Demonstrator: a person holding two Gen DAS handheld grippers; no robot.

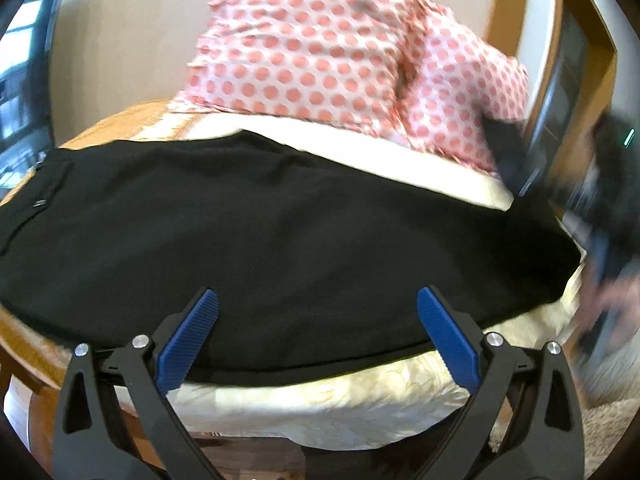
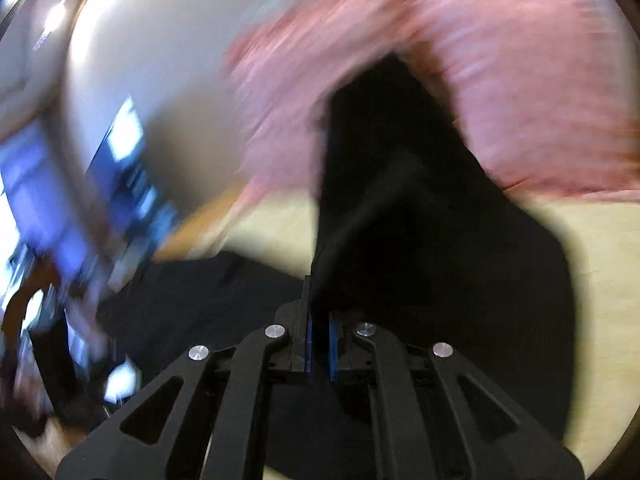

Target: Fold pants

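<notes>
Hovering spread and empty at the near edge, the left gripper (image 1: 318, 320) leaves the black fabric pants (image 1: 260, 224) flat across the cream-covered table (image 1: 360, 392), whereas the right gripper (image 2: 319, 344), pressed together on raised black cloth, seemingly lifts one end for folding over.

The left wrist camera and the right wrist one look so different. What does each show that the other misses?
Only the left wrist view shows the left gripper, open and empty, above black pants spread flat on a cream-covered table. Only the right wrist view, badly blurred, shows the right gripper shut on a lifted piece of the pants. Both show the pants, the cream cover and a person's pink dotted shirt.
</notes>
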